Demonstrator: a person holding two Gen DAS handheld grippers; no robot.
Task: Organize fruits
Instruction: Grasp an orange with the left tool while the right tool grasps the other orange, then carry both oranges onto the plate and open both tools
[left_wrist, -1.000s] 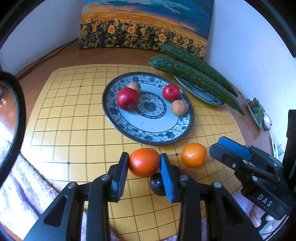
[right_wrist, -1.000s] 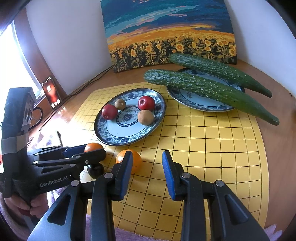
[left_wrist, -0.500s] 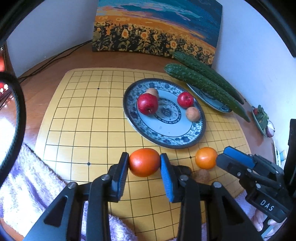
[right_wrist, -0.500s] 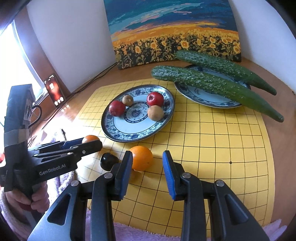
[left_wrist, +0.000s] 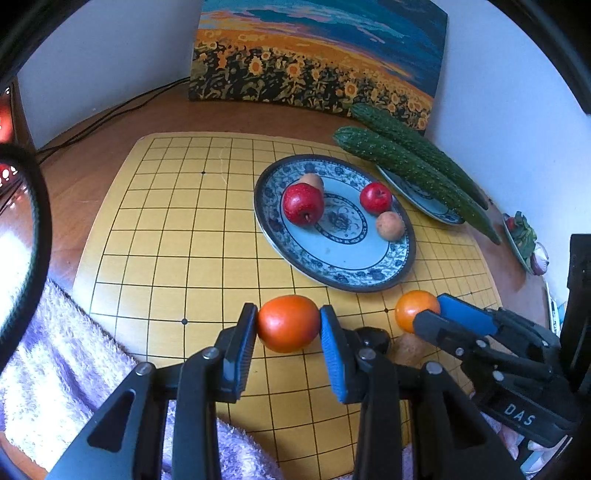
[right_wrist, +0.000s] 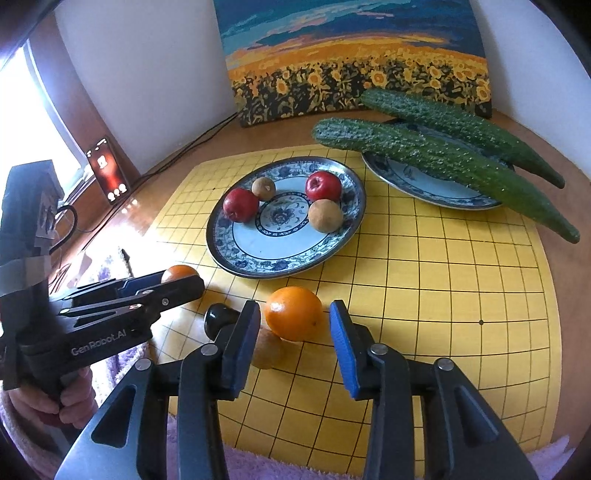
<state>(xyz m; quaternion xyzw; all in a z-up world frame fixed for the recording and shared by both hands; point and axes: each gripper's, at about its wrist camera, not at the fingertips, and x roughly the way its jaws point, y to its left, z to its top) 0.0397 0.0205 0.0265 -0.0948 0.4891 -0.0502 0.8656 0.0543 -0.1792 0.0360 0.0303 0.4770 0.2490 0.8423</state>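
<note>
My left gripper (left_wrist: 288, 325) is shut on an orange-red fruit (left_wrist: 287, 323) and holds it above the yellow grid board (left_wrist: 177, 236); it also shows in the right wrist view (right_wrist: 181, 284). My right gripper (right_wrist: 295, 325) is open, its fingers either side of an orange (right_wrist: 294, 313) on the board, apart from it. A blue-patterned plate (right_wrist: 236, 254) holds two red apples (right_wrist: 241, 204) and two brown fruits (right_wrist: 325, 215). A dark plum (right_wrist: 218, 318) and a yellowish fruit (right_wrist: 266, 349) lie near the orange.
A second plate (right_wrist: 424, 188) at the back right carries two long cucumbers (right_wrist: 436, 155). A sunflower painting (right_wrist: 354, 62) leans on the wall. A purple towel (left_wrist: 55, 369) lies at the front. A phone (right_wrist: 107, 171) stands at the left.
My left gripper has lifted and drawn back left with the orange-red fruit, uncovering the plum and yellowish fruit. My right gripper has moved left to straddle the orange.
</note>
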